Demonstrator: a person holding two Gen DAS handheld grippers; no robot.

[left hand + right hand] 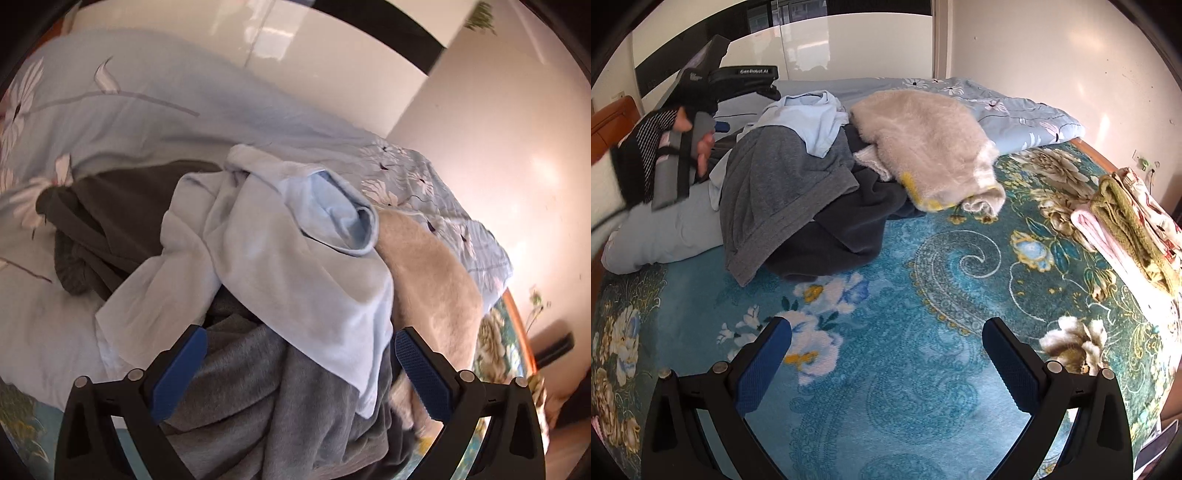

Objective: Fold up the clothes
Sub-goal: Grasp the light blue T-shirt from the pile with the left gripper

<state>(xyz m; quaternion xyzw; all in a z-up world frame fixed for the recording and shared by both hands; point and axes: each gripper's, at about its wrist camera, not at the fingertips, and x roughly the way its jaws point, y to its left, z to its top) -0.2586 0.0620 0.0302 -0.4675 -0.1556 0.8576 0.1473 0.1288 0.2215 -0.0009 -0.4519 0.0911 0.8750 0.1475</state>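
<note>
On bed | right view only: folded stack (1134, 225) | left claw (299, 373) apparently open over pile (280, 236)

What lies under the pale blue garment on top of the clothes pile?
Under the pale blue garment show a grey sweatshirt, a dark charcoal garment and, alongside, a beige fleece. Anything deeper in the pile is covered.

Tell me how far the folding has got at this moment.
Done: a small folded stack sits at the bed's right edge. In hand: nothing; the left gripper hangs open over the light blue garment atop the pile, and the right gripper is open over the bare floral blanket. Left: the grey garment, dark garment and beige fleece lie heaped, unfolded.
</note>
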